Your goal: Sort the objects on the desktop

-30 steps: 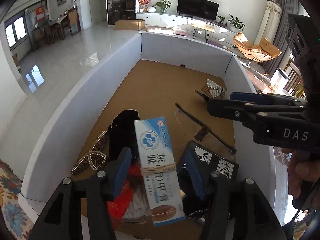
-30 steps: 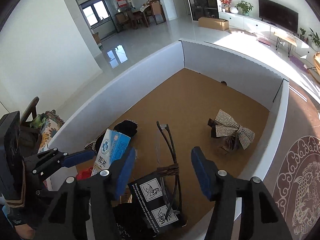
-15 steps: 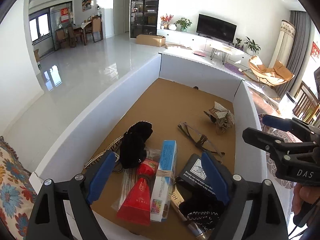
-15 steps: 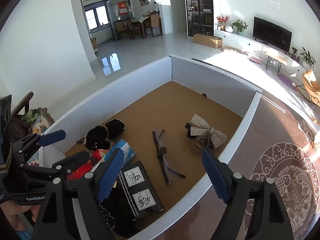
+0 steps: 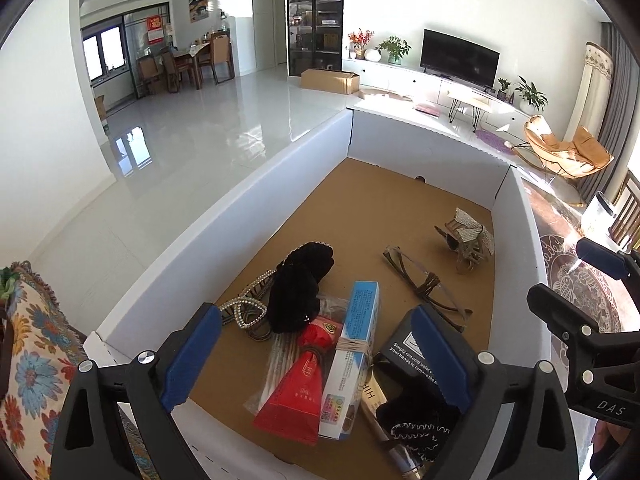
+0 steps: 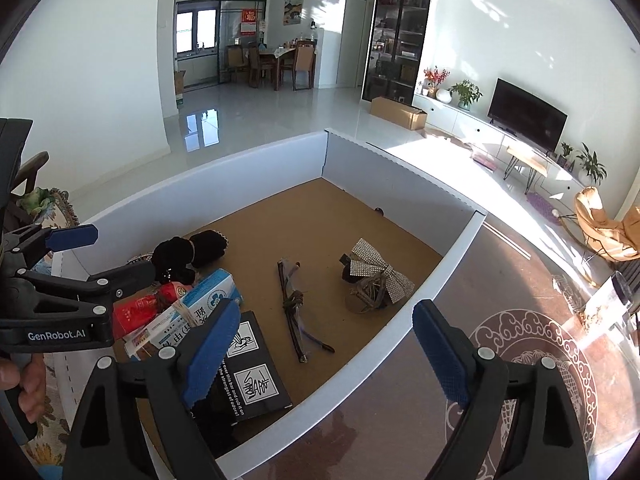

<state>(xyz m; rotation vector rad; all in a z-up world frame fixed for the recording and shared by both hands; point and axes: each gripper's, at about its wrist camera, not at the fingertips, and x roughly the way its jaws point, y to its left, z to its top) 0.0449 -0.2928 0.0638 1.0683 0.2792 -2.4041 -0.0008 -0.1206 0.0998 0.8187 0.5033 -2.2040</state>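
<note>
While both spread, two grippers [image 5: 316, 354] [image 6: 326, 354], one box [image 5: 354, 356]

1. A black television [image 5: 460, 55] stands on a long white cabinet [image 5: 432, 82] against the far wall
2. A potted green plant [image 5: 394, 47] and a vase of red flowers [image 5: 360, 40] sit on the cabinet, left of the television
3. A cardboard carton [image 5: 330, 80] lies on the glossy white floor [image 5: 208, 136] in front of a tall dark glass-fronted display case [image 5: 314, 16]
4. A dining table with wooden chairs [image 5: 188, 62] stands in the far room near the windows
5. An orange rocking chair [image 5: 568, 150] sits at the right in sunlight
6. A flowered cushion [image 5: 28, 356] lies at the lower left
7. A brown rug with a white circular pattern [image 6: 532, 356] covers the floor at the right
</note>
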